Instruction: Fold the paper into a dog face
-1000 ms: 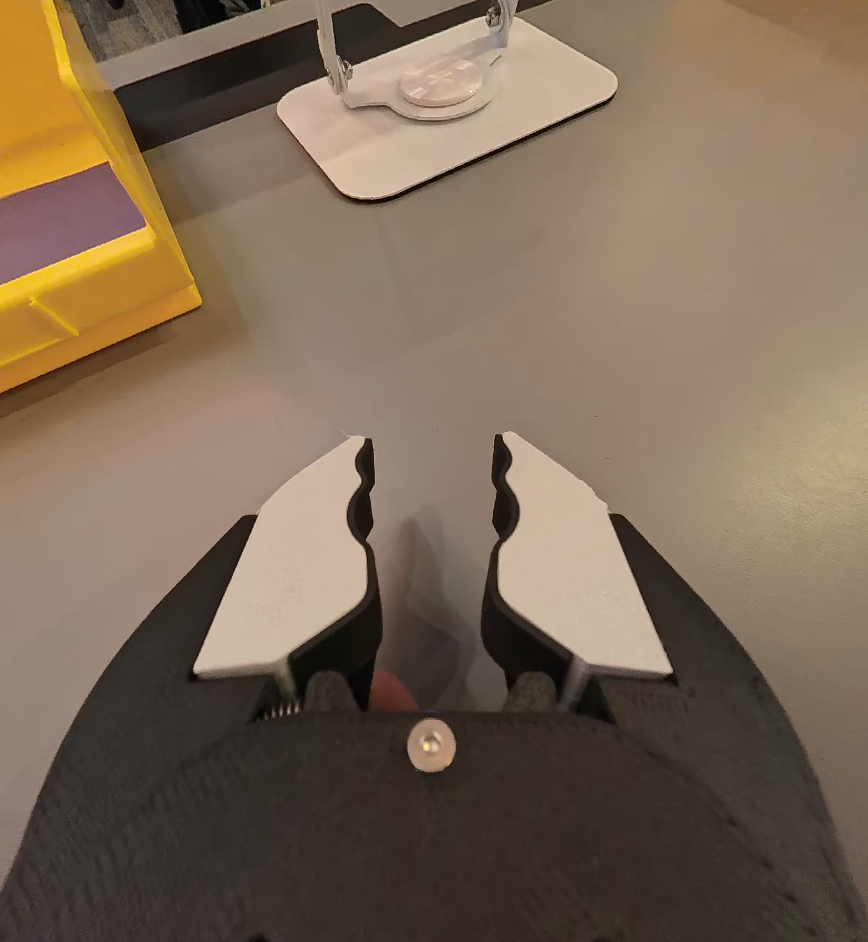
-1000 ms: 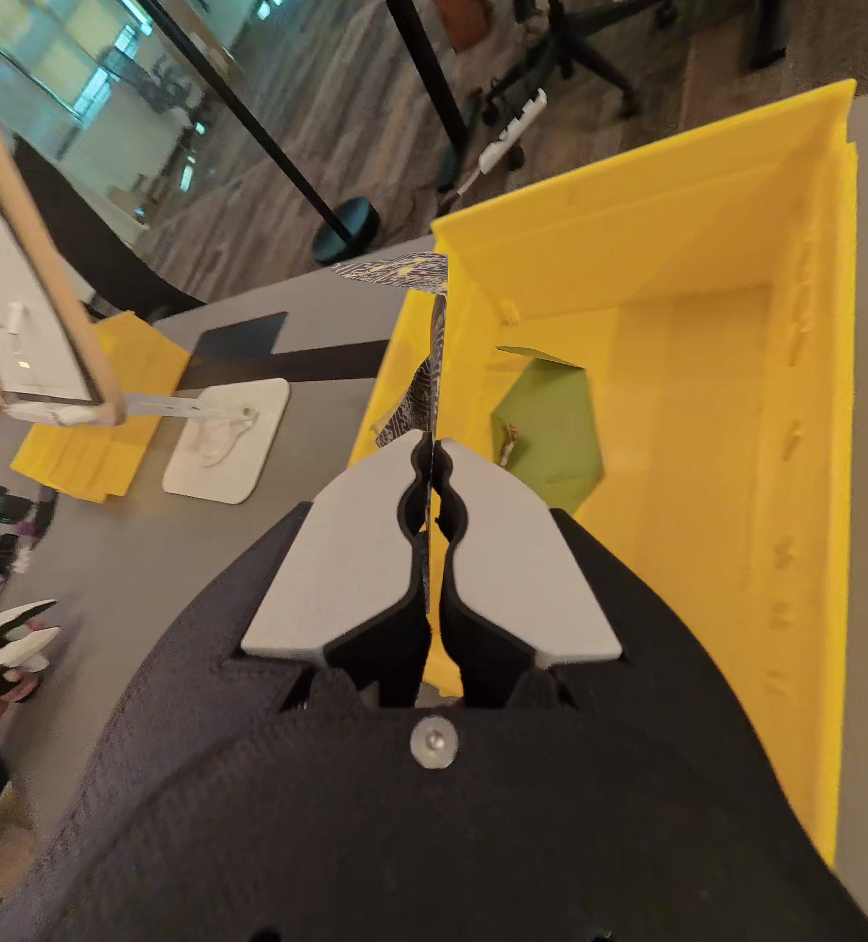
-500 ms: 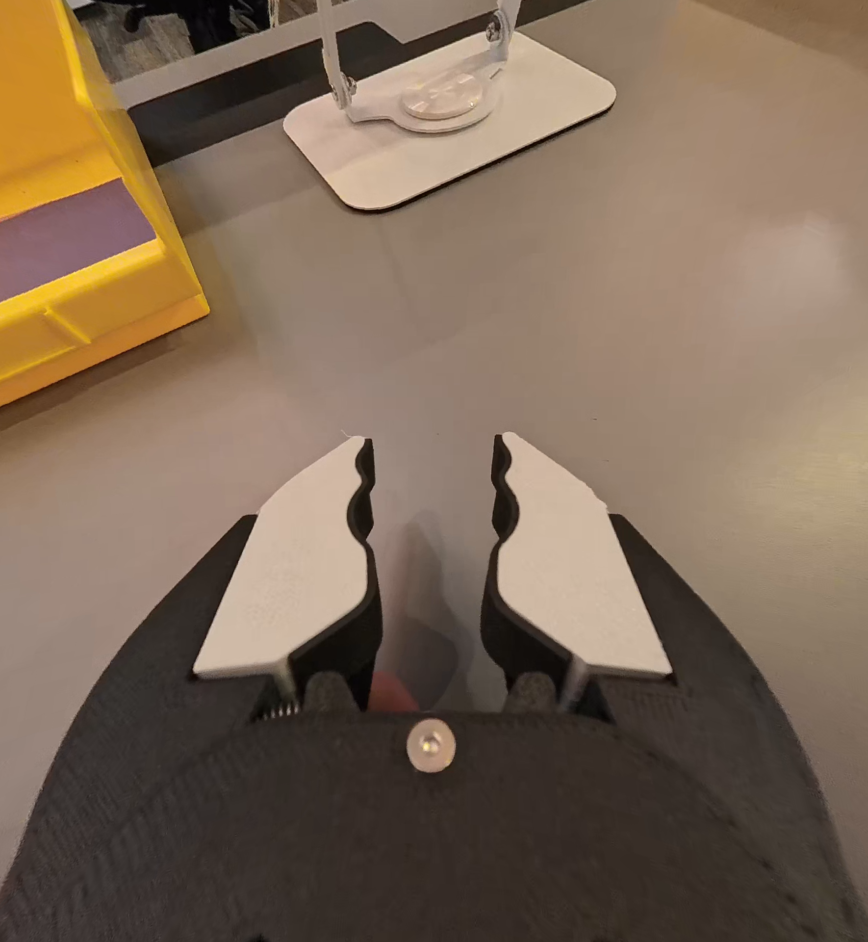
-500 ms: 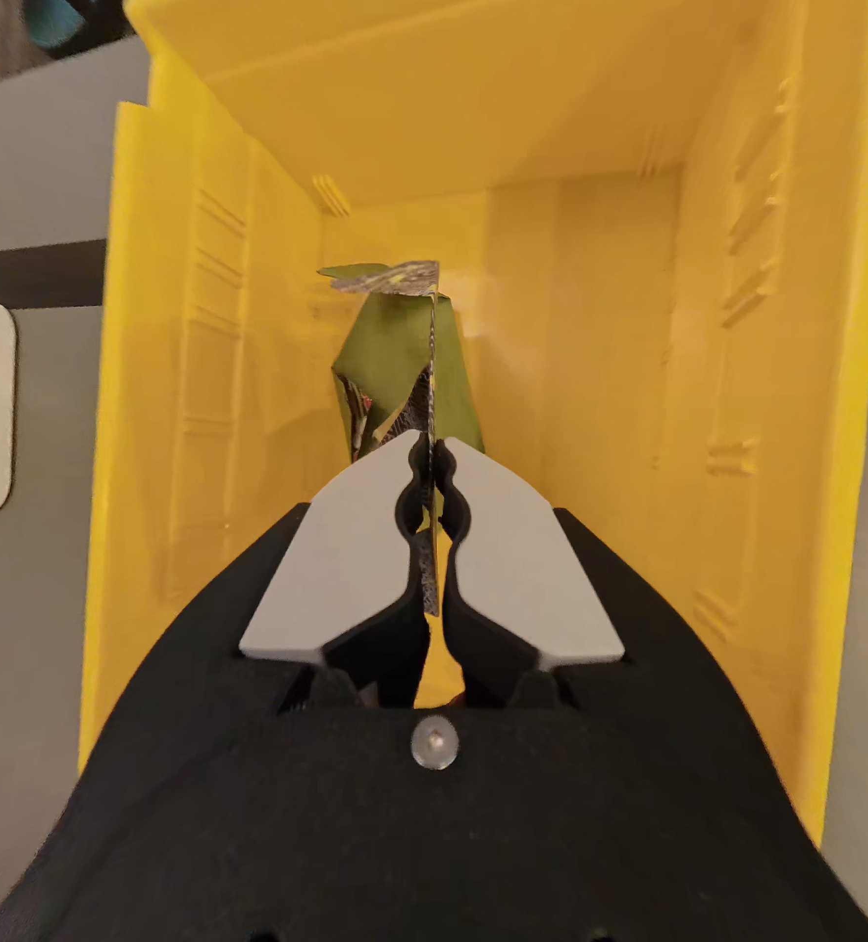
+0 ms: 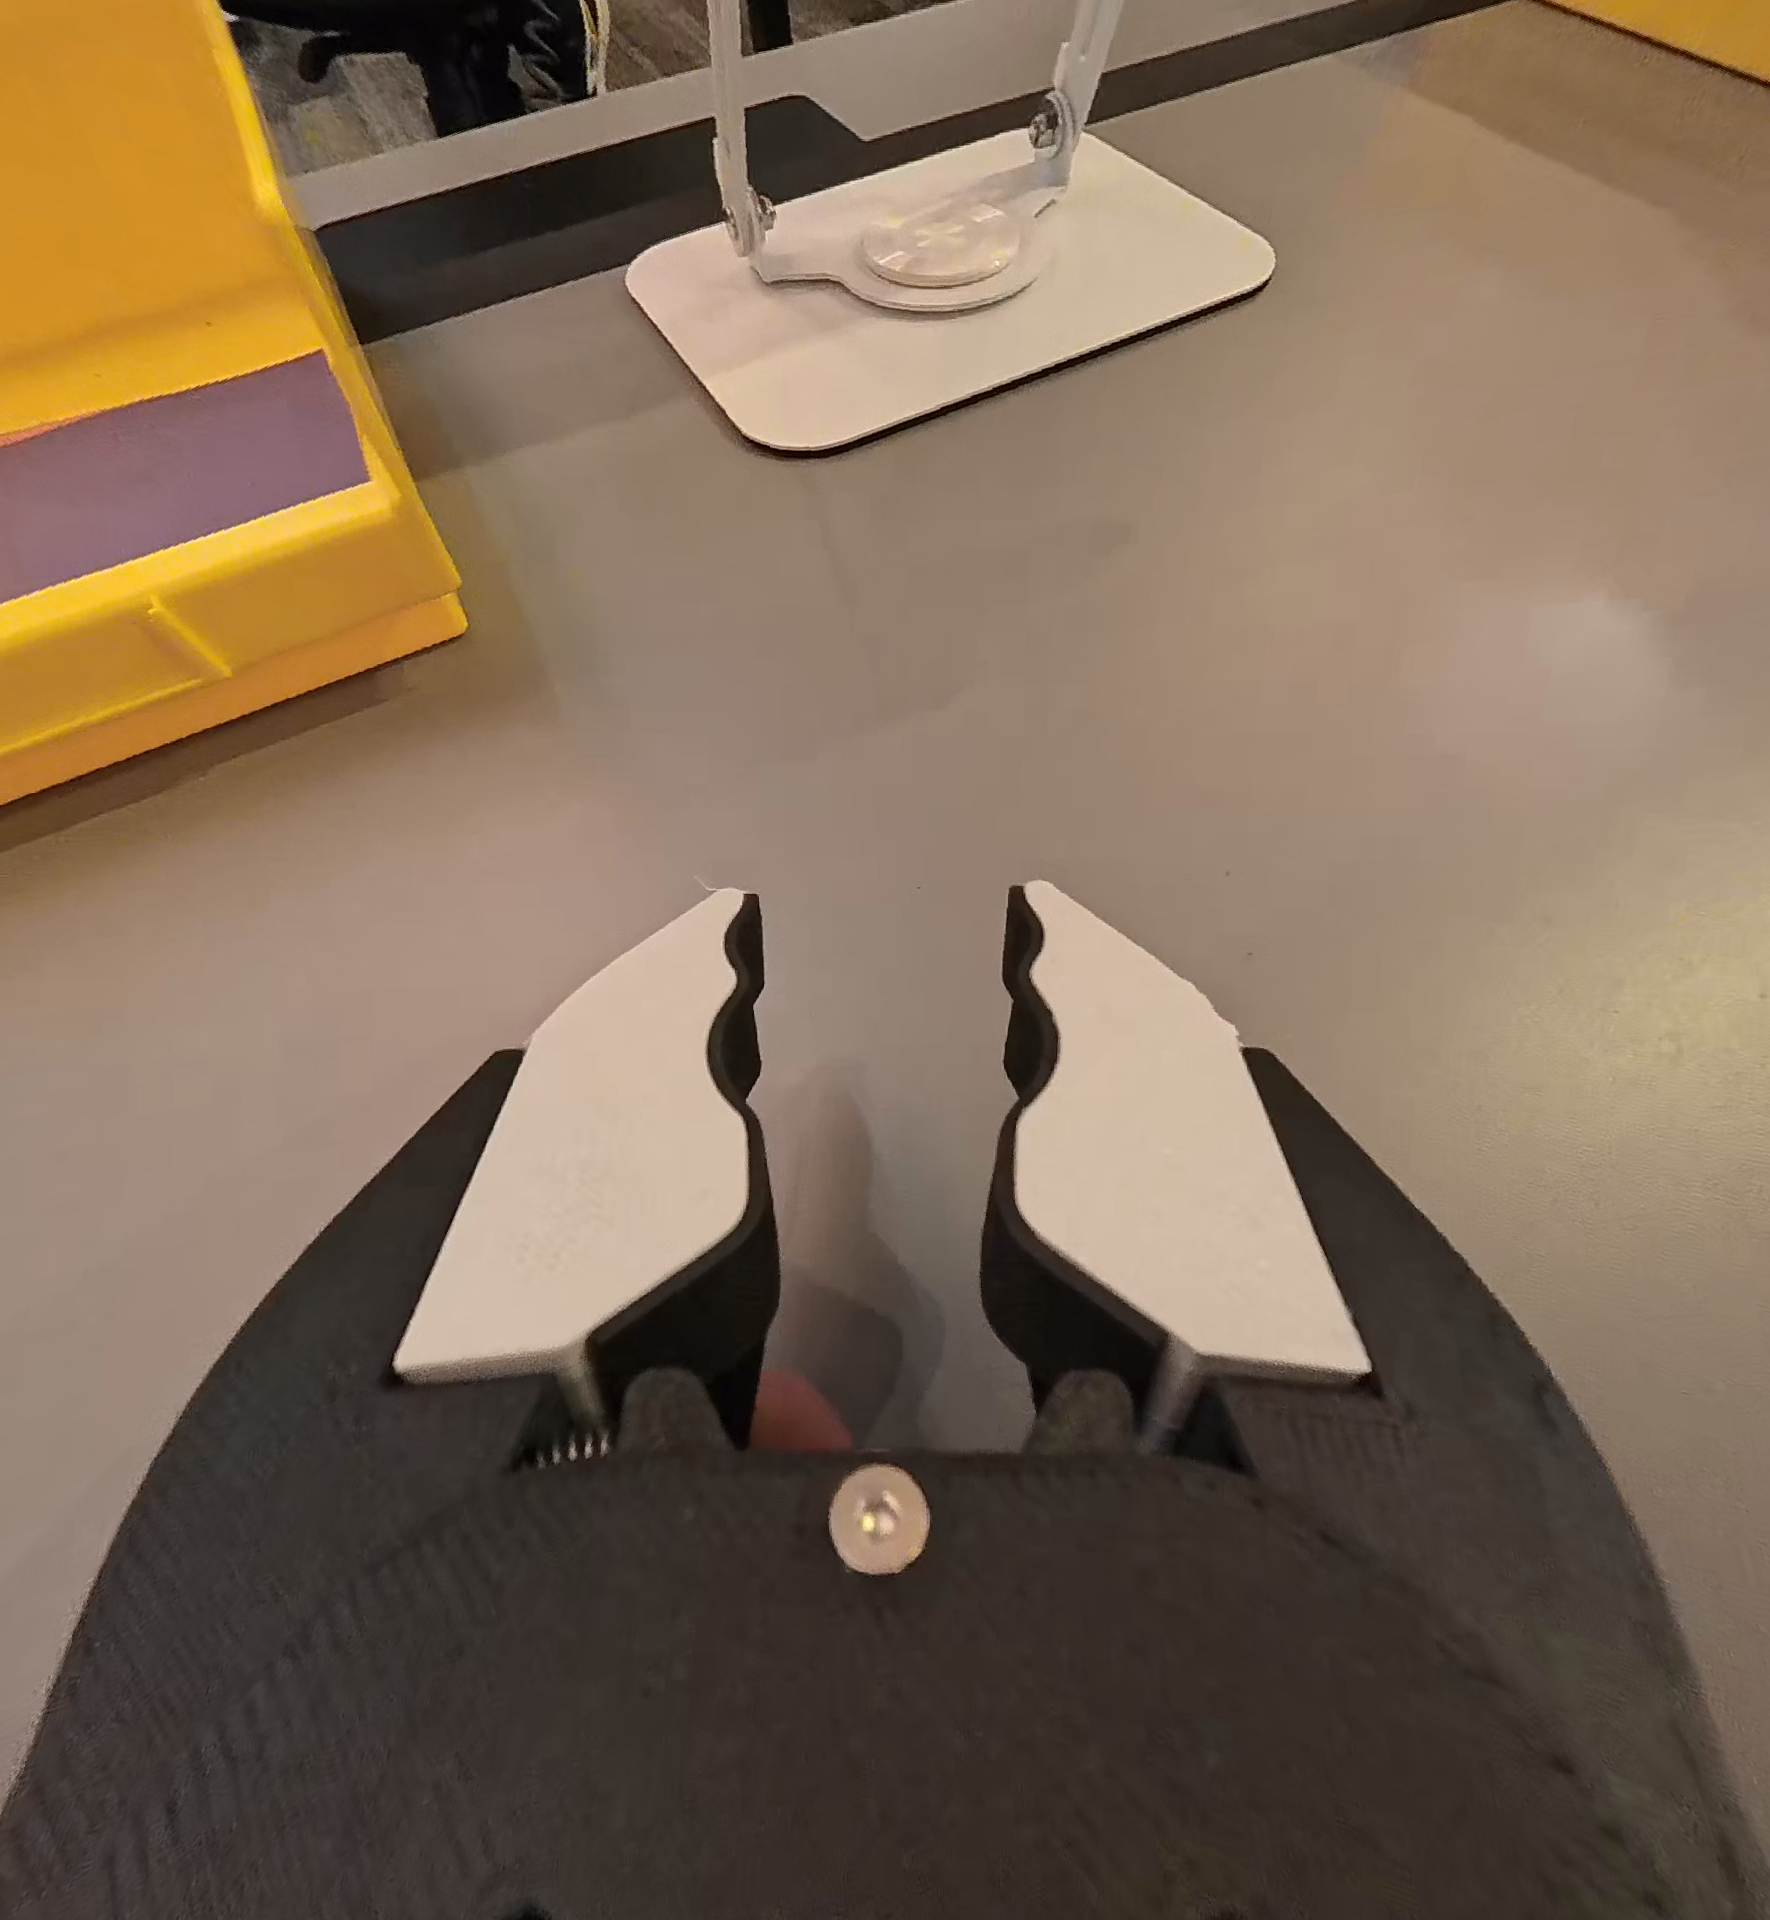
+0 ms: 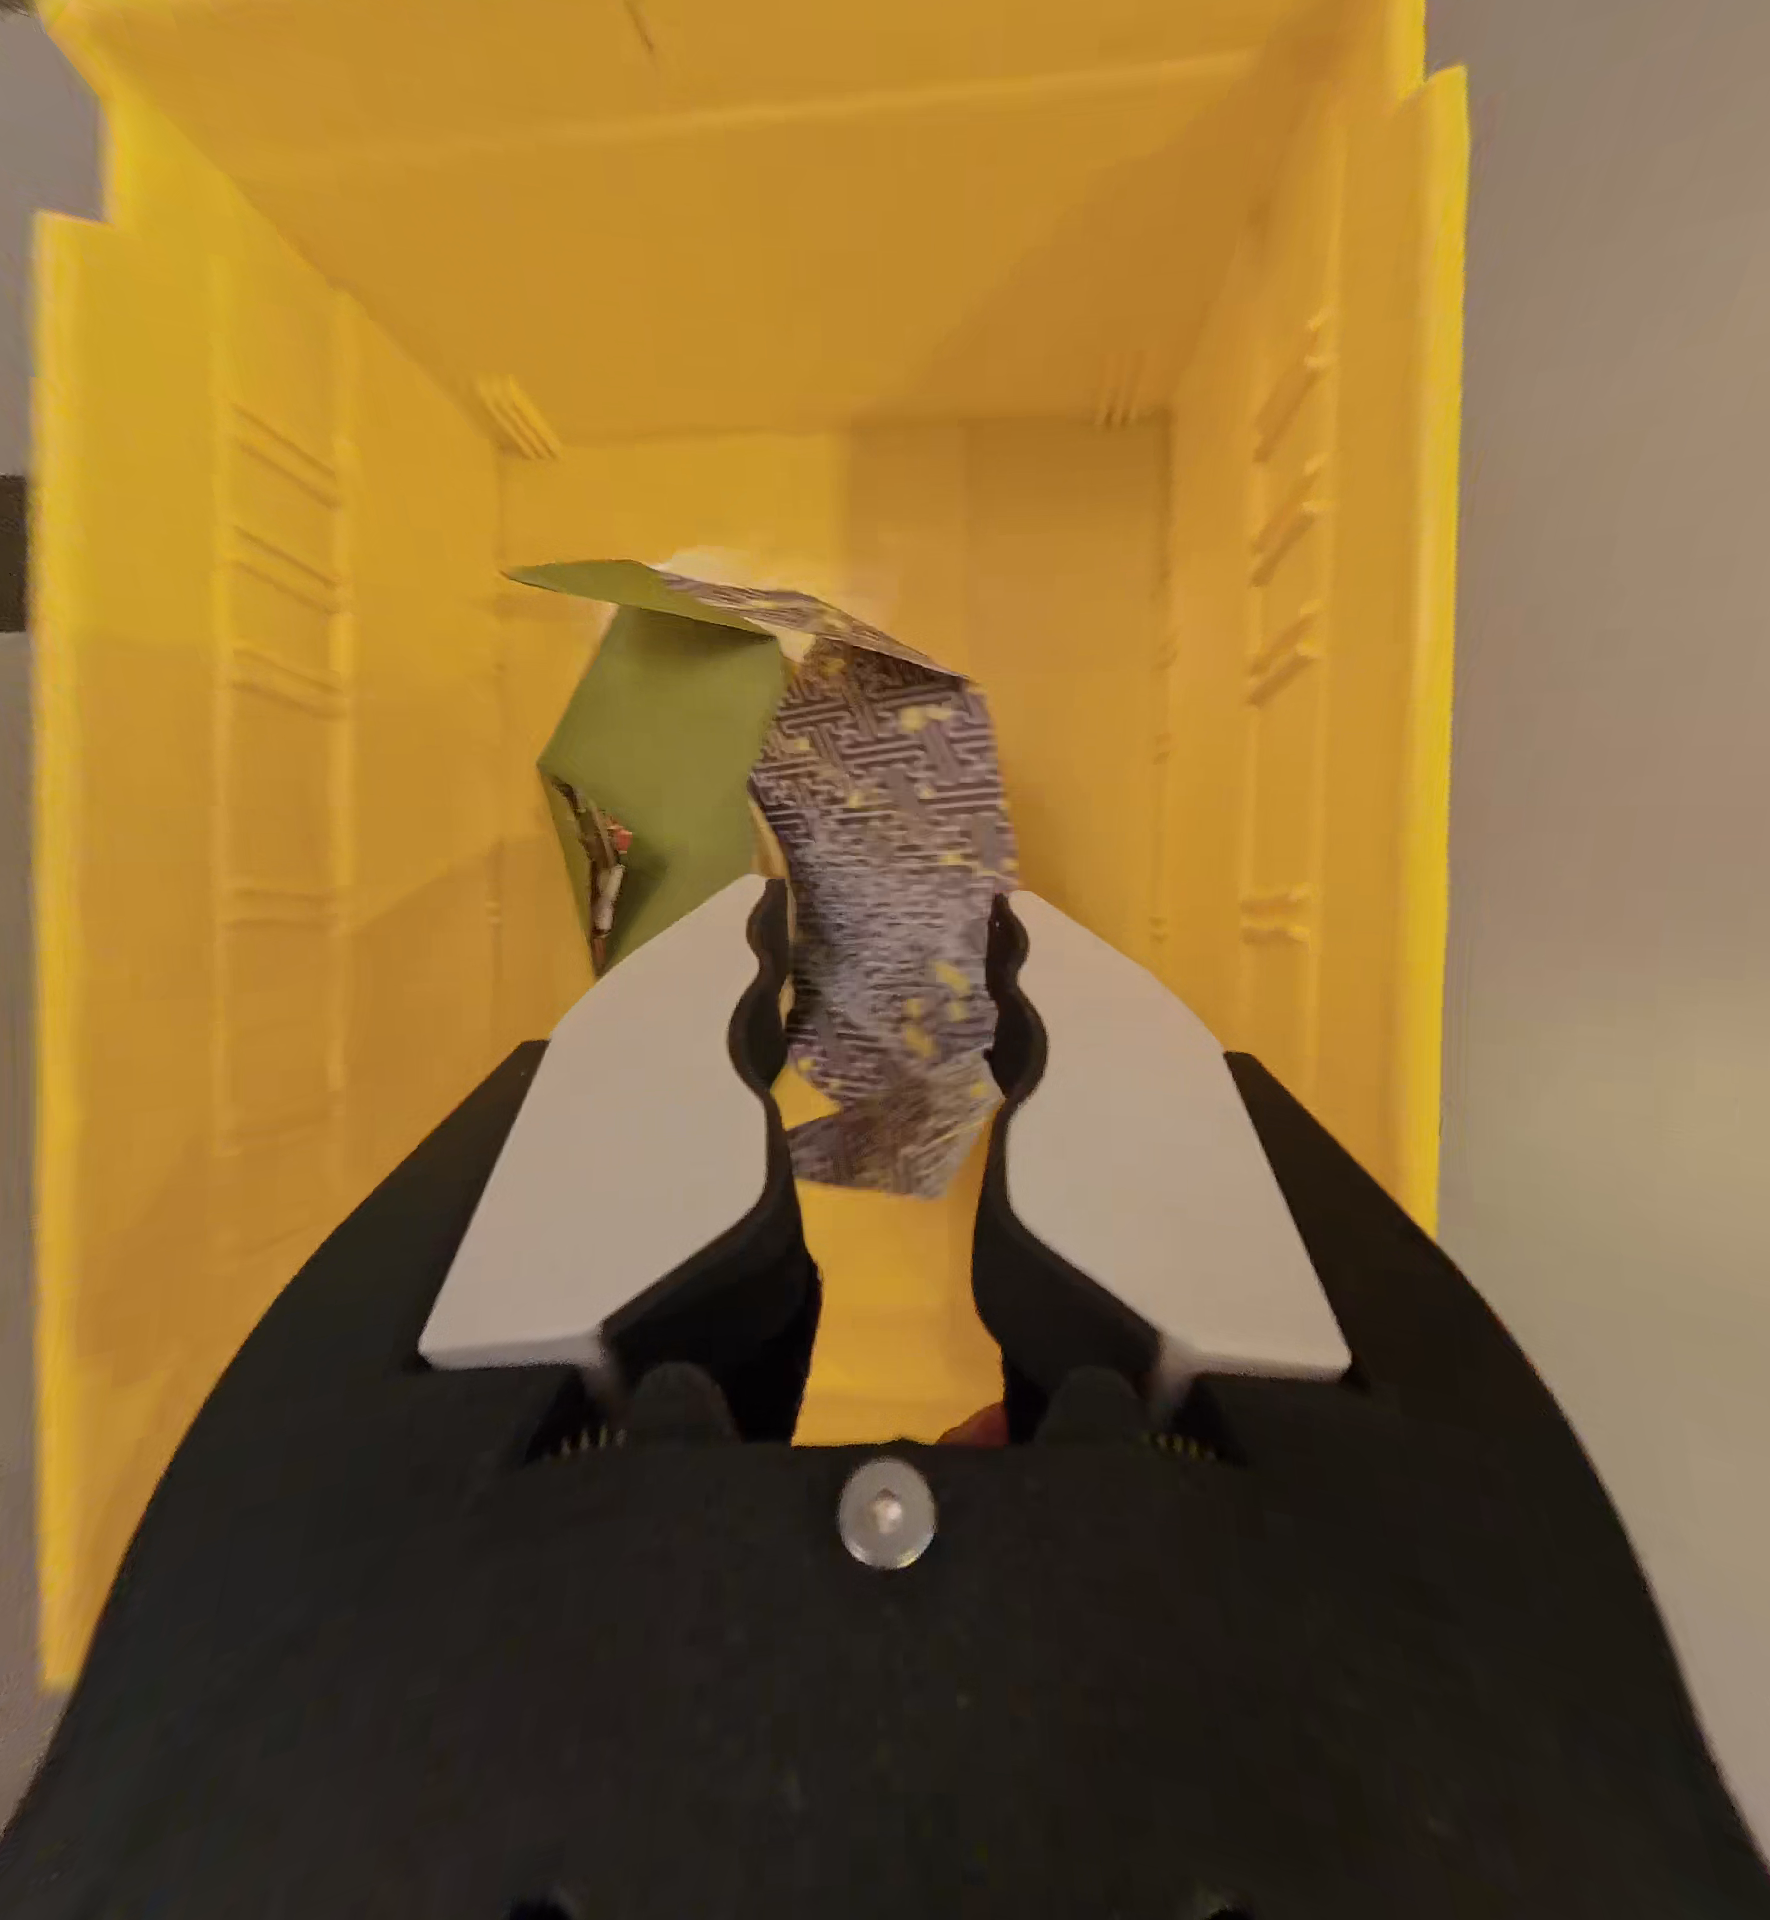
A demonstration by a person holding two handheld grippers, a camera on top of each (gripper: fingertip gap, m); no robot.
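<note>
In the right wrist view my right gripper (image 6: pixel 881 914) is open above a yellow bin (image 6: pixel 268 831). A folded paper with a grey-purple maze pattern (image 6: pixel 886 883) lies loose between and beyond the open fingers, inside the bin. A green folded paper (image 6: pixel 668 769) lies beside it to the left. In the left wrist view my left gripper (image 5: pixel 881 904) is open and empty, low over the grey table (image 5: pixel 1276 831).
A second yellow bin (image 5: pixel 185 623) with purple sheets (image 5: pixel 133 488) inside stands at the left of the left wrist view. A white stand base (image 5: pixel 954 301) sits at the table's far side. Bare grey table lies ahead of the left gripper. The gap from one gripper's tips to the other's is roughly 70 centimetres. Measured from the fingertips, the white stand base (image 5: pixel 954 301) is 30 centimetres or so from the left gripper and 50 centimetres from the right.
My right gripper moved over the yellow bin and opened, letting go of the patterned folded paper, which now sits in the bin. The left gripper barely moved.
</note>
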